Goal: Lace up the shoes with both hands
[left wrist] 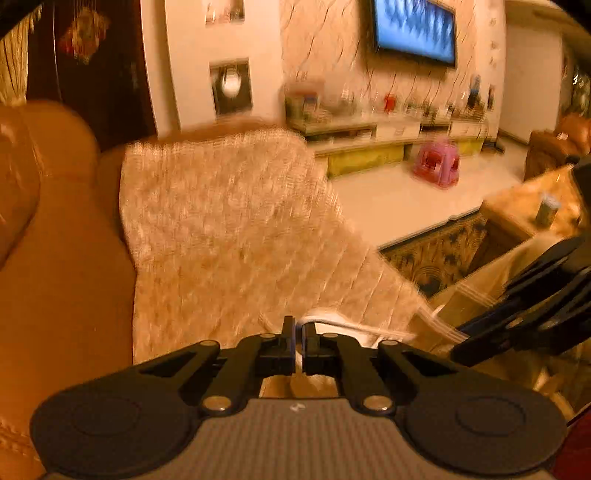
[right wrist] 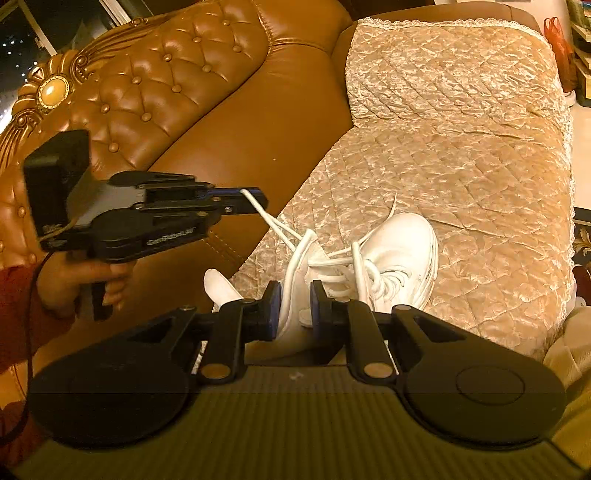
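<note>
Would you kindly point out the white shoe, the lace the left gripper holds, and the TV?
white shoe (right wrist: 399,243): right wrist view, toe upper.
lace (right wrist: 271,221): right wrist view, taut strand.
TV (left wrist: 415,27): left wrist view, screen.

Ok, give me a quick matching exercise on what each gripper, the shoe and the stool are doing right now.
Things:
1. left gripper
2. right gripper
3. white shoe
4. pink stool

States:
A. lies on the quilted cover
B. stands on the floor by the TV cabinet
C. pinches the white lace
D. clamps the shoe's tongue

Pairs: 1-C, 2-D, 3-A, 4-B
</note>
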Action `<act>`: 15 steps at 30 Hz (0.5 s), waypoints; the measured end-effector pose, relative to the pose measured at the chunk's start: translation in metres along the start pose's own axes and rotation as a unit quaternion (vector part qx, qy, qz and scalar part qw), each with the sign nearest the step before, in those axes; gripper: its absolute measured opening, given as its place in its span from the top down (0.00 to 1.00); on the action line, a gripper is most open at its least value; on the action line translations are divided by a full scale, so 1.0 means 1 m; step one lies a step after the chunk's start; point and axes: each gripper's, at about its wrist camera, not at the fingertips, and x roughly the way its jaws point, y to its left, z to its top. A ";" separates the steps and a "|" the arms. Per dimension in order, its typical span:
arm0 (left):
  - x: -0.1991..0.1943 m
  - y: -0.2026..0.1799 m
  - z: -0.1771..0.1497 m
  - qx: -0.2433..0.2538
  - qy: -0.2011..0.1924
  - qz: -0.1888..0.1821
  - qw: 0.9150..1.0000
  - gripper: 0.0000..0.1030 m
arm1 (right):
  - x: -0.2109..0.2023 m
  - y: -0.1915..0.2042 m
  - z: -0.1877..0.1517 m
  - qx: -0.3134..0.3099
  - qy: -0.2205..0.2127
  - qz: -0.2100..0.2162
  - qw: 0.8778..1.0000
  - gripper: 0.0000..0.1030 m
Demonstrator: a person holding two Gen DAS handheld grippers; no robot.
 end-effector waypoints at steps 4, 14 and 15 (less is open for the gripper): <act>-0.026 -0.019 0.001 0.080 0.004 -0.018 0.997 0.97 | 0.000 0.003 0.000 -0.006 0.000 0.003 1.000 0.81; -0.033 0.020 -0.061 0.029 0.234 -0.201 0.951 0.96 | -0.001 0.005 0.000 -0.009 0.001 0.003 1.000 0.79; -0.031 0.027 -0.065 0.006 0.231 -0.210 0.950 0.95 | -0.001 0.005 0.000 -0.009 0.001 0.003 1.000 0.79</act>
